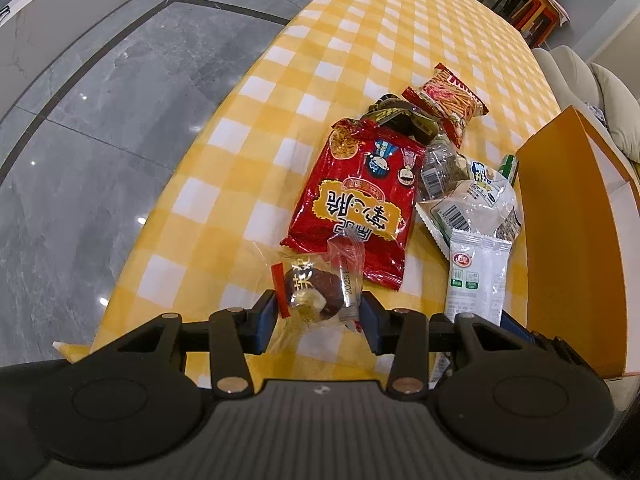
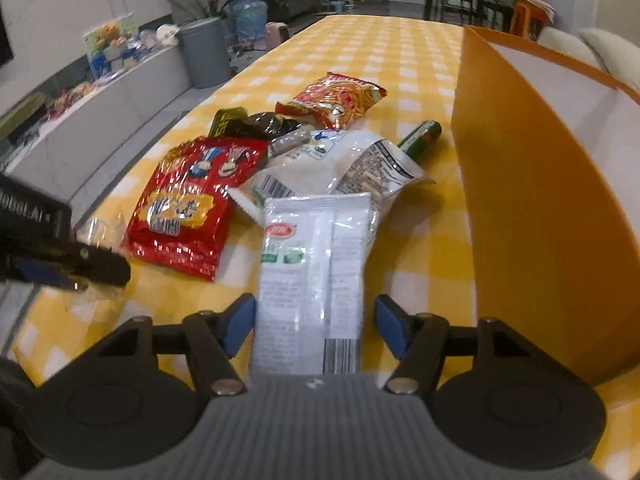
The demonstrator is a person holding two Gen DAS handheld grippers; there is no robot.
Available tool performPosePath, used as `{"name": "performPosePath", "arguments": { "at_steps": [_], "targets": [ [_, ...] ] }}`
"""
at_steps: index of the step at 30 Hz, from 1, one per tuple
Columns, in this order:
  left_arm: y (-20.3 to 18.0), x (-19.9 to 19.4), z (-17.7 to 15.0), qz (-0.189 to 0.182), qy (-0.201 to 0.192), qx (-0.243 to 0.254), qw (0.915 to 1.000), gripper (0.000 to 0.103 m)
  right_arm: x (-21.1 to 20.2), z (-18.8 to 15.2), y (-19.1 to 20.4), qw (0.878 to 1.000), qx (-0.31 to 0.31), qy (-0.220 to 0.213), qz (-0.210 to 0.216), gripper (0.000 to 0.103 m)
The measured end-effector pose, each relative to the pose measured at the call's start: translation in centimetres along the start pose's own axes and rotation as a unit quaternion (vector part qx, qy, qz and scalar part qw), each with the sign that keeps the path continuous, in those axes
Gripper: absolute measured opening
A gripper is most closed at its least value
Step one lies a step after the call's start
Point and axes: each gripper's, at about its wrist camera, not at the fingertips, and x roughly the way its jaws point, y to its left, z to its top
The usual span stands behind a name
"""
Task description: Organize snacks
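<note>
Left gripper (image 1: pixel 318 316) jaws clamp a clear-wrapped chocolate cake (image 1: pixel 316 294) beside the red foil snack bag (image 1: pixel 356 208). Right gripper (image 2: pixel 316 324) jaws straddle a white sachet (image 2: pixel 316 264) without pressing, beside the upright orange cardboard box (image 2: pixel 532 216).

Both grippers, left (image 1: pixel 318 322) and right (image 2: pixel 316 326), look alike: black linkage arms with silver rivets, blue pads (image 2: pixel 239 322) on the fingers, ribbed grey housing, round black discs either side

Bright indoor light, floor glare, fisheye-bent edges, right view blurred.
</note>
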Motion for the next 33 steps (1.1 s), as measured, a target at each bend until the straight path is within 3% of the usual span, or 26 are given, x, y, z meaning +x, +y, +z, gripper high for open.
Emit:
{"name": "performPosePath", "arguments": {
  "at_steps": [2, 6, 16, 23, 33],
  "targets": [
    [-0.1, 0.0, 0.0, 0.000, 0.000, 0.001, 1.0000, 0.050, 0.0, -0.2, 0.6, 1.000, -0.026, -0.003, -0.002, 0.057],
    [-0.1, -0.1, 0.0, 0.001, -0.001, 0.001, 1.0000, 0.050, -0.4, -0.6, 1.7, 0.998, -0.058, -0.010, -0.014, 0.053],
    [-0.2, -1.6, -0.1, 0.004, -0.020, -0.001, 0.9998, 0.050, -1.7, -0.6, 2.6, 0.997, -0.070, -0.016, 0.000, 0.049],
    [-1.2, -5.1, -0.1, -0.004, -0.054, 0.004, 0.9985, 0.050, -4.1, 0.4, 2.5, 0.998, -0.047, -0.029, 0.029, 0.049],
    [-4.3, -9.7, 0.1, -0.019, -0.101, 0.004, 0.9948, 0.050, -11.3, 2.5, -0.7, 0.994, 0.022, -0.074, 0.078, 0.049]
  ]
}}
